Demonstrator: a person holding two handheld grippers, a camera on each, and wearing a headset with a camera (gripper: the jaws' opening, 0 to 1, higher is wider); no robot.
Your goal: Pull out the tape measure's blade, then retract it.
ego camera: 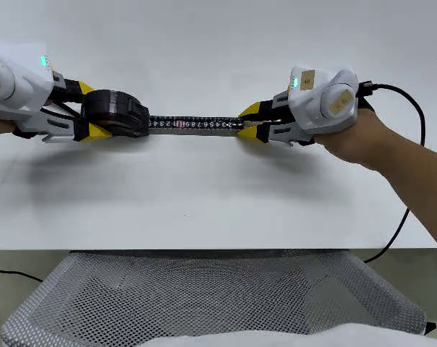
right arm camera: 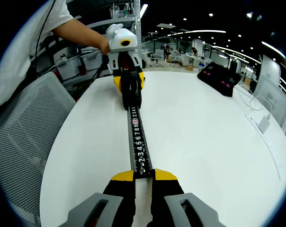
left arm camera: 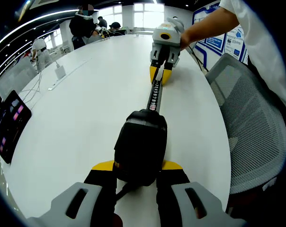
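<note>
Head view: left gripper [ego camera: 92, 110] clenched on tape measure case [ego camera: 119, 113] over white table [ego camera: 204, 195]; right gripper [ego camera: 249, 121] pinches blade [ego camera: 193, 123], drawn rightward from case. Risk: pinch slips, blade whips back.

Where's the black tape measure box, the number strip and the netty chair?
black plastic tape measure case [ego camera: 119, 112], head view, its middle.
dark numbered metal blade [ego camera: 193, 123], head view, halfway along.
grey mesh chair back [ego camera: 204, 290], head view, mesh centre.
</note>
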